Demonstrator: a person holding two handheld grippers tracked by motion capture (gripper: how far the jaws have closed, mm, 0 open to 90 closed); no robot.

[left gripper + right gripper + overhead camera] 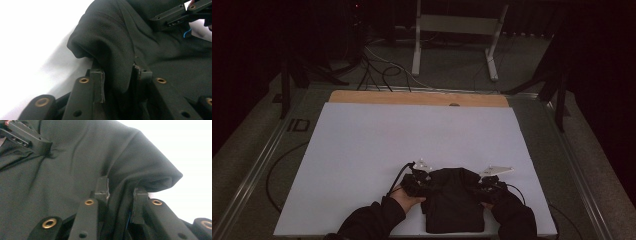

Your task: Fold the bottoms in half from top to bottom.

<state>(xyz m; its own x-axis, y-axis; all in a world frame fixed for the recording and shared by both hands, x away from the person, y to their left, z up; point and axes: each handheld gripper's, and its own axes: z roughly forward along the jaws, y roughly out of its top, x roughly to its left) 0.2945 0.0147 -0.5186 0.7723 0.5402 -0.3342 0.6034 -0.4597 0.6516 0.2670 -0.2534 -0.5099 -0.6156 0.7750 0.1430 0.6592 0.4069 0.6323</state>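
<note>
- Both hands are at the far corners of the garment (455,200), and this looks like the grasping step of a fold.
- The left gripper (116,75) has its jaws clamped on a thick fold of cloth at the garment's left far corner; in the left gripper view the fabric bulges up between the pads (101,85) and drapes over them.
- The right gripper (120,195) does the same at the right far corner, its jaws pinching a rolled ridge of cloth, with the pads pressed in on both sides.
- In the high view the left gripper (416,181) and right gripper (488,186) flank the garment's far edge, one at each corner.
- The garment lies on the white sheet (362,150) at the near edge of the bench (412,98), between the two forearms.
- It is dark, almost black, with a fine knit weave, soft and limp, already bunched into a compact block with rounded corners.
- Next move, as I judge it: lift both corners together and level, keeping the cloth taut between them, so the layers do not slip from the jaws.
</note>
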